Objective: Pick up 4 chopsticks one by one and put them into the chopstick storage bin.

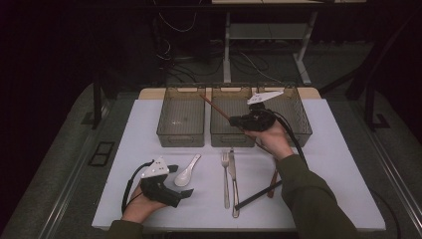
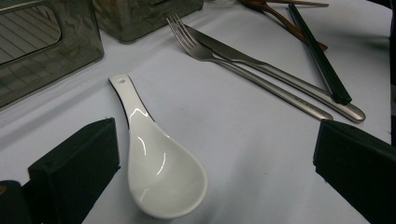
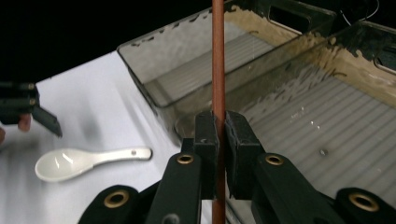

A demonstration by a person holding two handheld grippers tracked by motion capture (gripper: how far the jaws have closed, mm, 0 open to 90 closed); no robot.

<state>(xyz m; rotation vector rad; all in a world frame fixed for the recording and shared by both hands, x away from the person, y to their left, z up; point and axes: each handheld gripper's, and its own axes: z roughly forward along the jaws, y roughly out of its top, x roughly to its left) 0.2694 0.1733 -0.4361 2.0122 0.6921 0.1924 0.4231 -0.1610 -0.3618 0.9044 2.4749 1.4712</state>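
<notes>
My right gripper (image 1: 235, 121) (image 3: 218, 135) is shut on a thin brown chopstick (image 1: 214, 106) (image 3: 218, 65) and holds it over the middle bin (image 1: 231, 122) (image 3: 303, 121). In the high view the stick slants up-left across the bin. A white ceramic spoon (image 1: 193, 163) (image 2: 159, 172) (image 3: 88, 161) lies on the white table cover. Its bowl sits between the wide-apart jaws of my left gripper (image 1: 180, 182) (image 2: 215, 140), which is open and low over the table at the front left. The pads (image 2: 77, 172) do not touch the spoon.
Three smoky plastic bins stand in a row at the back: left (image 1: 181, 119), middle and right (image 1: 296, 112). A fork (image 1: 225, 179) (image 2: 243, 65), a knife (image 1: 233, 186) (image 2: 280, 74), a black chopstick (image 1: 259, 194) (image 2: 317, 56) and another brown stick (image 1: 273, 181) lie front-centre.
</notes>
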